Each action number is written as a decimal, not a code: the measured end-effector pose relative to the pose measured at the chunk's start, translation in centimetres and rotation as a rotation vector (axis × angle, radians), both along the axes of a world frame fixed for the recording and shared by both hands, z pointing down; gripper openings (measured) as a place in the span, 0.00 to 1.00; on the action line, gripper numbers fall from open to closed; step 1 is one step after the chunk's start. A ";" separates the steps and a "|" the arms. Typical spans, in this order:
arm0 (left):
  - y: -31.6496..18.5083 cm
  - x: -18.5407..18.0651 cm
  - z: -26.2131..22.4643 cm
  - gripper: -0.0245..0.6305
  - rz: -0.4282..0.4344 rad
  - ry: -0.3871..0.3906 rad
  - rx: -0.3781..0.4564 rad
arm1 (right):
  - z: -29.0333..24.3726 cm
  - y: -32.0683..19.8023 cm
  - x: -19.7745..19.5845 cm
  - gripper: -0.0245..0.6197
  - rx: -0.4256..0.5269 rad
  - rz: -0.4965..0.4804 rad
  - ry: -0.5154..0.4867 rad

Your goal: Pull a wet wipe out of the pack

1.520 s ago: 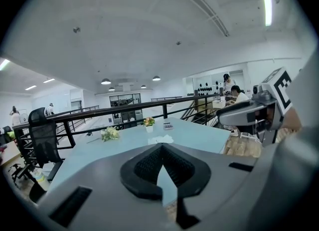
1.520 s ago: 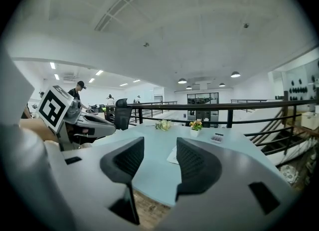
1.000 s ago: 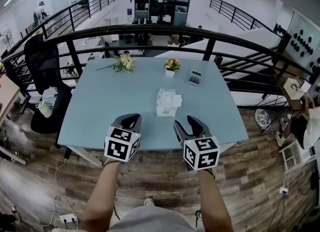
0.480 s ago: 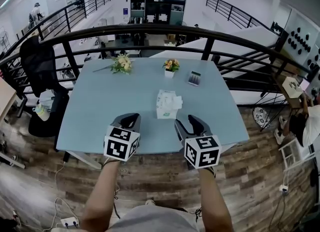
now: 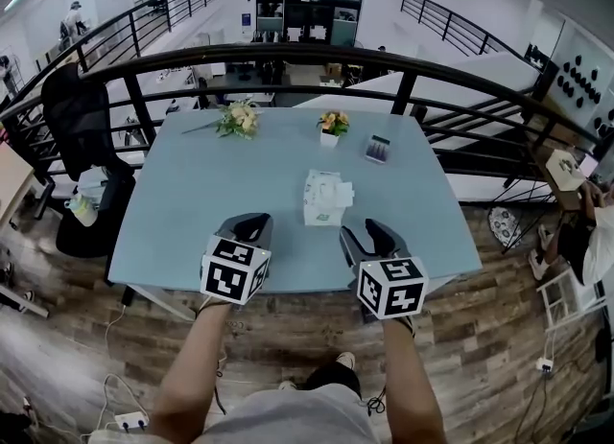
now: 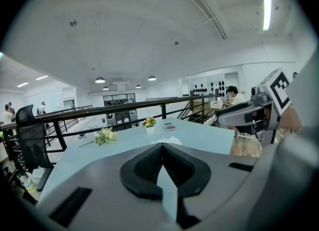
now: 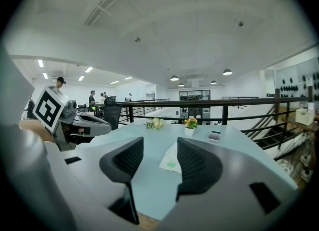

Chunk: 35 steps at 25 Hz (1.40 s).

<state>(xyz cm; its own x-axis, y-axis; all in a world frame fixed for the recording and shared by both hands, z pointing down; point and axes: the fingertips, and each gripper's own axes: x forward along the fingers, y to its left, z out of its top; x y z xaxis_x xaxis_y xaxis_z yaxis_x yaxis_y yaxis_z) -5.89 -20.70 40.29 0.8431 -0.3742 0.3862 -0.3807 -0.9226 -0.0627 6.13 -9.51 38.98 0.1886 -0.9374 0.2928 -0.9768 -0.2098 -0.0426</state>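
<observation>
Nothing started: the wipe pack (image 5: 324,197) sits untouched at twelve o'clock, left gripper (image 5: 251,229) closed on nothing, right gripper (image 5: 367,234) parted and empty.

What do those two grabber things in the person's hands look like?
Each is a grey shell: the left gripper and right gripper have two black ribbed pads and a white cube with black square markers. No sleeves cover the forearms.
</observation>
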 end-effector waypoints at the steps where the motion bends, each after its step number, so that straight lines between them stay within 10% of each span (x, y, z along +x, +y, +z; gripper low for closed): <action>1: 0.0 0.2 0.0 0.03 0.001 -0.001 0.000 | 0.2 -0.1 0.2 0.34 -0.001 -0.001 -0.002; 35: -9.6 12.0 3.9 0.03 -0.185 -0.056 -0.023 | 5.4 -11.5 12.7 0.34 -0.100 -0.210 -0.030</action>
<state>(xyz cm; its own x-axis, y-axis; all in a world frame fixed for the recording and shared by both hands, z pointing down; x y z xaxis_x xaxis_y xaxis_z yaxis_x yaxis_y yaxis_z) 6.13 -30.25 44.24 0.7375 -0.5117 0.4407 -0.5409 -0.8383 -0.0682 18.87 -20.97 44.40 -0.0182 -0.9211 0.3889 -0.9981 -0.0063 -0.0616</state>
